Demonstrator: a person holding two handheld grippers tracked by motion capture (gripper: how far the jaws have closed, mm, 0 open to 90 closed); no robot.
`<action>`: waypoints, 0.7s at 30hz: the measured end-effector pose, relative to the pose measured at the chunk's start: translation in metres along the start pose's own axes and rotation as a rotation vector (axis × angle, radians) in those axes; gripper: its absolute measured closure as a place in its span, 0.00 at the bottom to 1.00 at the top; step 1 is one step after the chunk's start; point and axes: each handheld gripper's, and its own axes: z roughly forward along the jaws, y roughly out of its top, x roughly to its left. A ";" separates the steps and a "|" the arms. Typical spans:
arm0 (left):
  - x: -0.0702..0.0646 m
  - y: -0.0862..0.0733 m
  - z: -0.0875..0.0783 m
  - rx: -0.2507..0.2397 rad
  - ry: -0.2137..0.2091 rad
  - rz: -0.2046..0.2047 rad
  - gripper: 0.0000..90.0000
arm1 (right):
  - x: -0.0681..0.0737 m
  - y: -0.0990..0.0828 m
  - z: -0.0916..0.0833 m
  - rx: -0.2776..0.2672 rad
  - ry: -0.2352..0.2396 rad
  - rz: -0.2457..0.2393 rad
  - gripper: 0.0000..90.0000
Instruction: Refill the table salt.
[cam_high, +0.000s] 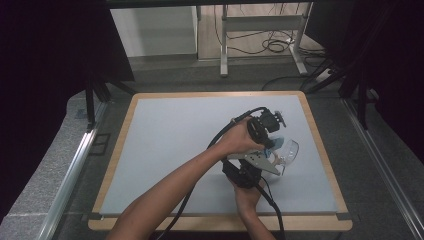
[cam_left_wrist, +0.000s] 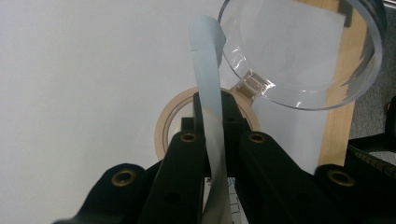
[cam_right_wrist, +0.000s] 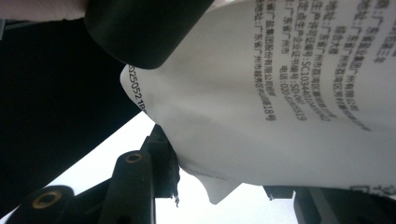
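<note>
**While the Glass Lies Empty, a Packet Waits Between Two Grippers**

As both hands meet over the right half of the grey table (cam_high: 170, 135), the work looks to be at its midpoint: a sachet has been brought to a vessel, and nothing has yet gone in. The left gripper (cam_left_wrist: 212, 107), reaching in from the far side in the high view, has its jaws closed narrowly on a pale-blue strip (cam_left_wrist: 208, 70). That strip rises between them and curls over just beside the rim of the clear stemmed glass (cam_left_wrist: 299, 51). It may be the sachet's own edge seen side-on, though that cannot be told for sure. The glass is tipped on its side near the table's right edge, and its bowl looks empty.

From the near side, the right gripper (cam_right_wrist: 219, 172) stands with its jaws part-way apart around the lower edge of a white printed packet (cam_right_wrist: 280, 93). The near jaw touches that edge, but whether the pair actually pinches it cannot be told. A small ragged tab hangs from the packet's bottom, suggesting a tear begun rather than finished.

Behind the left jaws, a tan ring (cam_left_wrist: 163, 126), seemingly a roll of tape, lies flat on the table.

Judging by this, the gathering and gripping are done. Opening the packet fully and emptying it into the glass appear to remain.
</note>
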 end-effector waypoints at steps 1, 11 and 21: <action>0.000 0.000 0.000 0.000 0.000 -0.001 1.00 | 0.000 0.000 0.000 0.000 0.000 0.000 0.62; 0.001 -0.001 -0.001 -0.007 -0.002 -0.001 1.00 | 0.000 0.000 0.000 -0.001 -0.001 -0.005 0.62; 0.000 0.000 -0.002 -0.004 -0.001 0.002 1.00 | 0.002 0.001 -0.001 -0.008 -0.001 -0.002 0.62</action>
